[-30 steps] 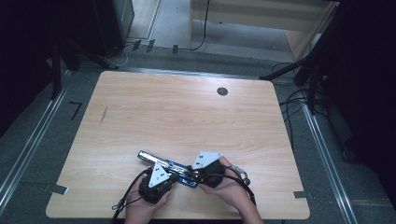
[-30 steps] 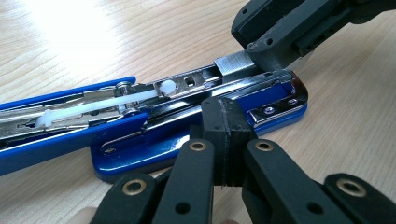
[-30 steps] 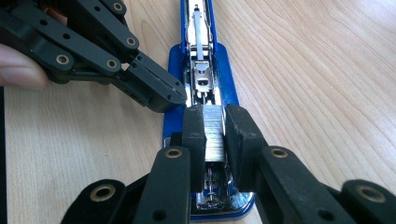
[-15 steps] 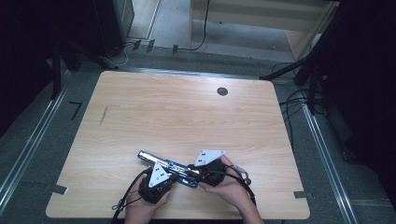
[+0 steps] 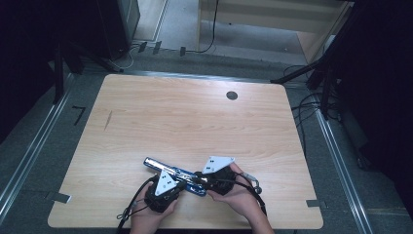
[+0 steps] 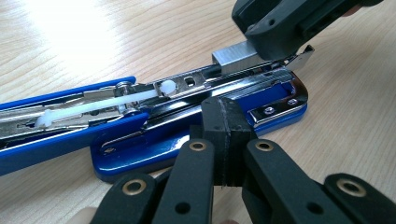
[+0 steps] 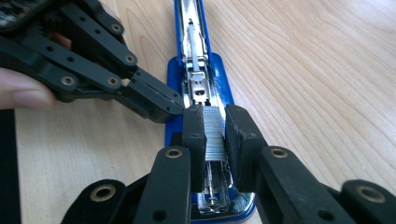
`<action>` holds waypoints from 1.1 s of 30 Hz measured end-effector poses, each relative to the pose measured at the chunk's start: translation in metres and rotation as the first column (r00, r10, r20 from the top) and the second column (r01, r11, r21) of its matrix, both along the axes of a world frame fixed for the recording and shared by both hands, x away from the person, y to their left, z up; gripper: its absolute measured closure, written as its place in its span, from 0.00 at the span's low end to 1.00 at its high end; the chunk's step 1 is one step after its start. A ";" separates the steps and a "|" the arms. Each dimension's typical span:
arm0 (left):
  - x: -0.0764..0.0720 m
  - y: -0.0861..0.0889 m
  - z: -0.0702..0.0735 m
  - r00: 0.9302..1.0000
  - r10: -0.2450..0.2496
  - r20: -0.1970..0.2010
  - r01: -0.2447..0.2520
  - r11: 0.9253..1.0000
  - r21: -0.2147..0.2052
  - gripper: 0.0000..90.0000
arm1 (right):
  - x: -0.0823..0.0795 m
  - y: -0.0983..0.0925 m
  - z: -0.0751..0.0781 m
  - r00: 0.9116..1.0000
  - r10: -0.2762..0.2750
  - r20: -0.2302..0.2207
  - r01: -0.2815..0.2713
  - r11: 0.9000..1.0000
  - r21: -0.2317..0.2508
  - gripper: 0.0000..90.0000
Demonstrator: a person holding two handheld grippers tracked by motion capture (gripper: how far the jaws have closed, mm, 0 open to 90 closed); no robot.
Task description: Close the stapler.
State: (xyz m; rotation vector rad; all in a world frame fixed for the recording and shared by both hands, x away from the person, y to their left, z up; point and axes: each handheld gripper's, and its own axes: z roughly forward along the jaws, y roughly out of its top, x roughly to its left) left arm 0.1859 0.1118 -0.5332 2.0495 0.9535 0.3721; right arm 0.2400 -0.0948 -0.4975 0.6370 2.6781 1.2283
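High view: an opened blue-and-chrome metal stapler (image 5: pixel 170 171) lies near the front edge of the pale wooden table (image 5: pixel 195 117), well short of the round black grommet hole (image 5: pixel 232 95) at the table's far side, its hinged top swung out flat beyond the base. Left gripper (image 5: pixel 181 182) rests against the near side of the stapler's blue base; in the left gripper view its black jaws are closed together, pad against pad, with nothing between them, their tips touching the base edge (image 6: pixel 196 154). Right gripper (image 5: pixel 198 179) meets the stapler from the opposite side. Right gripper view: its two black jaws are clamped on a silver strip of staples (image 7: pixel 215 133), held directly over the stapler's open chrome magazine channel (image 7: pixel 198 88), in line with it. Beside the magazine, the white plastic pusher rod (image 6: pixel 93 105) lies along the stapler's opened arm.
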 end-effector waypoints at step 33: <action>0.000 0.000 0.000 1.000 -0.002 0.001 0.002 1.000 0.004 1.00 | -0.001 0.001 -0.001 1.000 0.025 0.004 -0.025 0.999 -0.020 0.89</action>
